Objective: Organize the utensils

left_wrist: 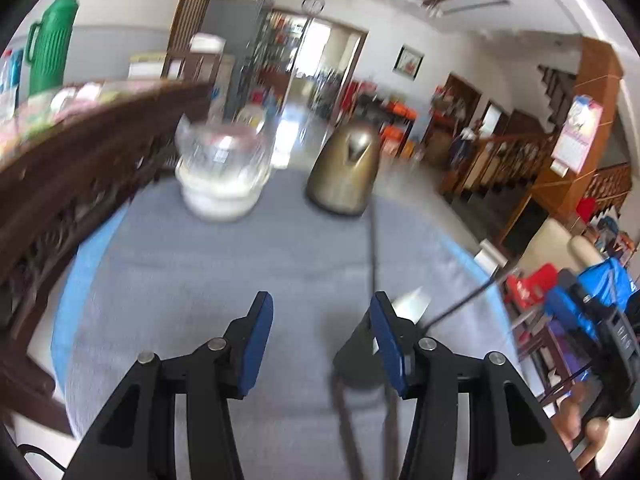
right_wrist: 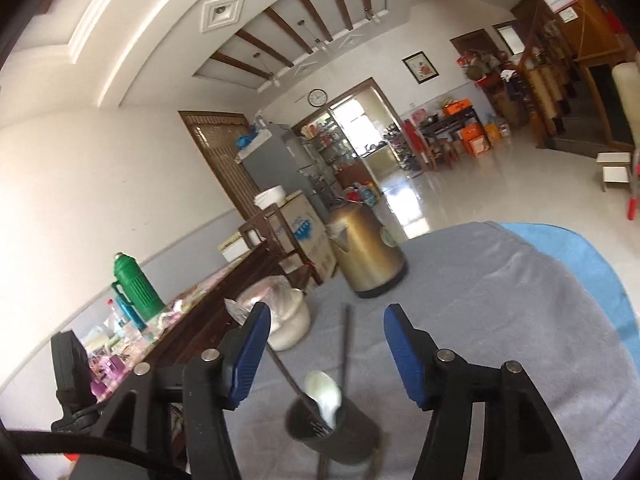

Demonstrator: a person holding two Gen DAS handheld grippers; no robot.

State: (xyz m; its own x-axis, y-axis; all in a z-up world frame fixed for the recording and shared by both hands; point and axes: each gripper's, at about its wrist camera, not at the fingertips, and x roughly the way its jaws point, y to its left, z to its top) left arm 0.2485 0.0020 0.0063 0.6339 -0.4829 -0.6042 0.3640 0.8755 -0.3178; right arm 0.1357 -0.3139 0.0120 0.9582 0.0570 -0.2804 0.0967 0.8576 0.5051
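A dark utensil cup (right_wrist: 340, 432) stands on the grey cloth (right_wrist: 500, 320) of the table. In it are a white spoon (right_wrist: 325, 394), a fork (right_wrist: 304, 400) and dark chopsticks (right_wrist: 347, 344). My right gripper (right_wrist: 326, 332) is open and empty, just above and behind the cup. In the left wrist view the cup (left_wrist: 360, 364) sits at my right finger, with the chopsticks (left_wrist: 374, 240) and spoon (left_wrist: 412, 304) sticking up. My left gripper (left_wrist: 320, 320) is open and empty beside the cup.
A gold kettle (left_wrist: 344, 168) and a clear jug on a white bowl (left_wrist: 222, 168) stand at the far side of the table. A dark carved wooden sideboard (left_wrist: 80, 184) with a green thermos (left_wrist: 50, 48) runs along the left. The other gripper (left_wrist: 608, 328) shows at right.
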